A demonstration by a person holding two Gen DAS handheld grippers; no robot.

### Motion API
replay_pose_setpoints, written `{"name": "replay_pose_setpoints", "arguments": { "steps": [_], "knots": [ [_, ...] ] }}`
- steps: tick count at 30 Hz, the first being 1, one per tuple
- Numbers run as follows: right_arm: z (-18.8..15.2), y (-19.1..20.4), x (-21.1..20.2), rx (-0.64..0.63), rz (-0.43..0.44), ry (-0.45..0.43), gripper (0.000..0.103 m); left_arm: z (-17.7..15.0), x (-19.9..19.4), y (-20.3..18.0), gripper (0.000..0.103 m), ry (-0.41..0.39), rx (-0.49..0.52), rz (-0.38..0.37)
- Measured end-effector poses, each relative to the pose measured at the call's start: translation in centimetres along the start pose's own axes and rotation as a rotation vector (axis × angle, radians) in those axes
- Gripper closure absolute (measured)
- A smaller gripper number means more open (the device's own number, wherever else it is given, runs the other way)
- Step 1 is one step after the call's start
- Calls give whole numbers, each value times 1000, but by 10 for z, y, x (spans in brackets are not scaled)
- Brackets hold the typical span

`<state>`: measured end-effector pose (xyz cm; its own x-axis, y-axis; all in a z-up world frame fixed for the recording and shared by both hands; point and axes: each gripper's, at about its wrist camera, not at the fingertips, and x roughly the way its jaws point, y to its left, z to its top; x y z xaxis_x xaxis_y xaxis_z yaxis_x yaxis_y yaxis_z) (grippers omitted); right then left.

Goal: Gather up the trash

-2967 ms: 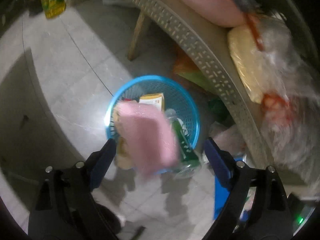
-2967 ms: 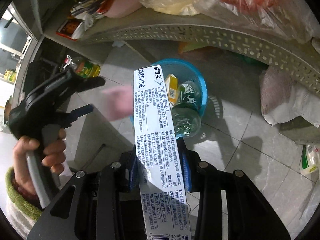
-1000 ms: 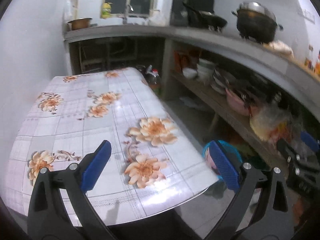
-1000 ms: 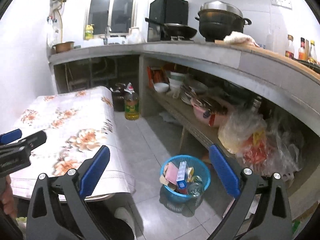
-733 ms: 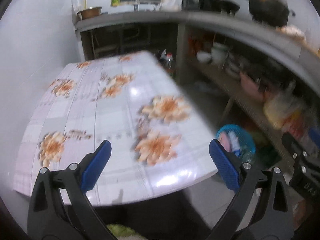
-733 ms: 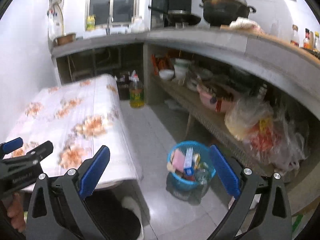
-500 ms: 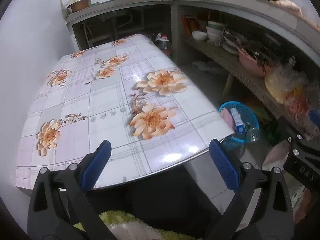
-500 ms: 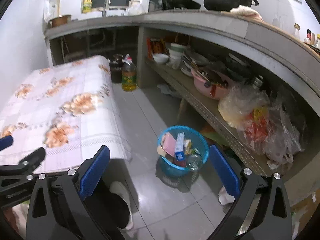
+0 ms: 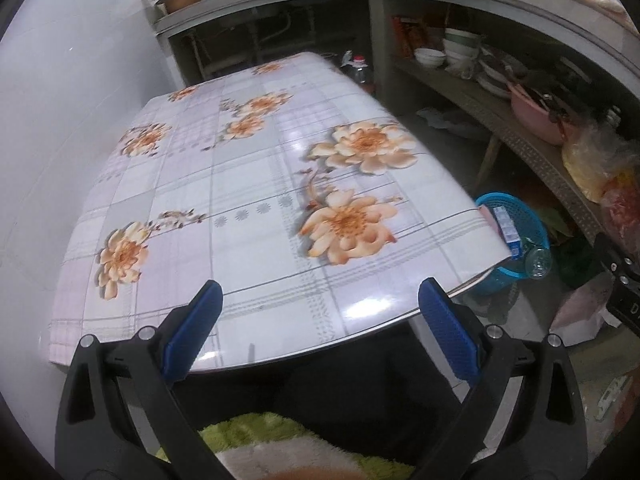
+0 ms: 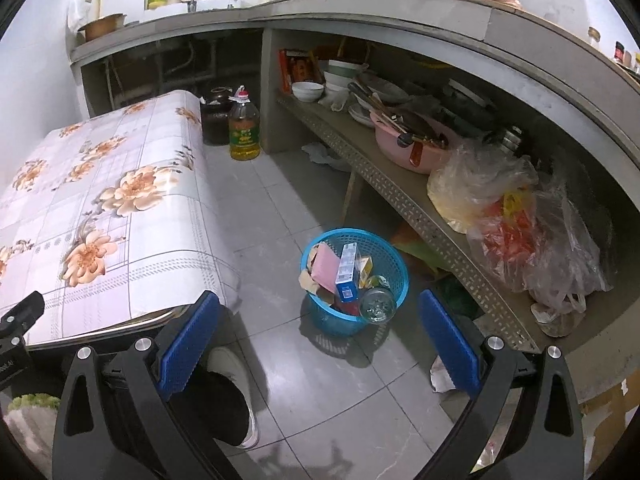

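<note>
1. Up close, the left gripper has its two blue-padded black fingers spread wide with nothing between them, hanging above the near edge of the table.
2. Likewise the right gripper is spread wide and empty, held over the grey tiled floor.
3. Just beyond the left gripper lies the rectangular table covered in a glossy white-and-lilac checked cloth printed with peach flowers; its top is bare (only reflections on it).
4. Past the table's right corner stands the round blue plastic mesh waste basket on the floor, close to the perforated grey lower shelf.
5. Inside the basket sit the collected pieces of trash: a flat pink packet, a white-and-blue cardboard box standing on end, a small yellow carton and a clear glass bottle with its base facing the camera.
6. Further out, a yellow cooking-oil bottle with a red cap stands on the floor beside a dark jar.
7. On the shelf rest a pink plastic basin holding utensils and crumpled clear plastic bags with yellow and red contents.
8. Below the right gripper, a white-and-black shoe shows on the floor.
</note>
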<state>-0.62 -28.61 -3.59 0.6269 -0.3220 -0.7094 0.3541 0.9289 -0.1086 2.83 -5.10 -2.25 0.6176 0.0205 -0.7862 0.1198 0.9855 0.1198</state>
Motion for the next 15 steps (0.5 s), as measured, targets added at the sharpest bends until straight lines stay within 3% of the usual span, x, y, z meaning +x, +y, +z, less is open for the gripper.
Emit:
{"name": "replay_pose_setpoints", "arguments": {
  "steps": [15],
  "knots": [
    [1, -2, 6, 0, 17, 7, 6, 0, 0, 6, 9, 0, -10, 6]
  ]
}}
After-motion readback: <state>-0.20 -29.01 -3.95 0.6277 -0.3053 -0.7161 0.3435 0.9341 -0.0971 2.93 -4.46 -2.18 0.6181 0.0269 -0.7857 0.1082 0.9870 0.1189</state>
